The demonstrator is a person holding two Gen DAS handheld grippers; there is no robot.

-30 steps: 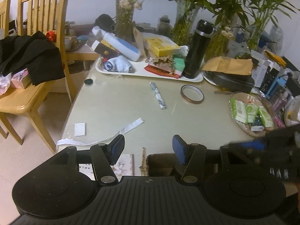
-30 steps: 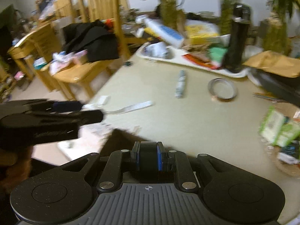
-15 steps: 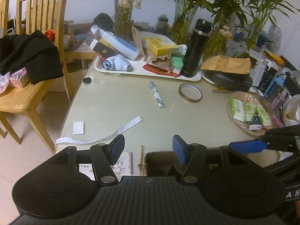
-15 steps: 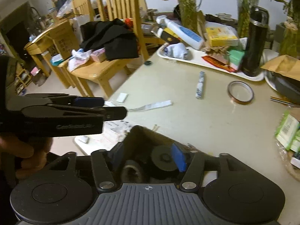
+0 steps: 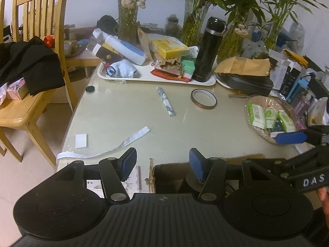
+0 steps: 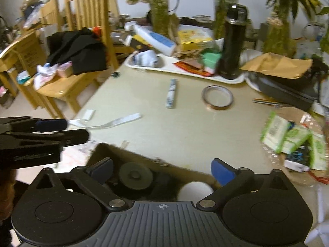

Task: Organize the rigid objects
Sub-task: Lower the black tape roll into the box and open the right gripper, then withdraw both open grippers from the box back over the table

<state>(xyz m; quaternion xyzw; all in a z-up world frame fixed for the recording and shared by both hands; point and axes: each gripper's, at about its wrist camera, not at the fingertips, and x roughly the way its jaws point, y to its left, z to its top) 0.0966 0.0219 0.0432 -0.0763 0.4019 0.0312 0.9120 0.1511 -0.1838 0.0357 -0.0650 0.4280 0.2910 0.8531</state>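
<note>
Cardboard box (image 6: 131,154) sits at the near table edge, holding a black disc (image 6: 134,178); right gripper (image 6: 162,169) above it, jaws opening, empty; left gripper (image 5: 162,162) half-open, empty

It was a room in a home, a dining room. A big table (image 5: 127,111) was full of everyday things. Wooden chairs (image 5: 35,30) stood beside it, and one had black clothes (image 5: 35,65) on it. Green plants in glass vases (image 5: 193,20) stood at the back. A white tray (image 5: 156,77) held a black flask (image 5: 207,49), a bottle and boxes.
</note>
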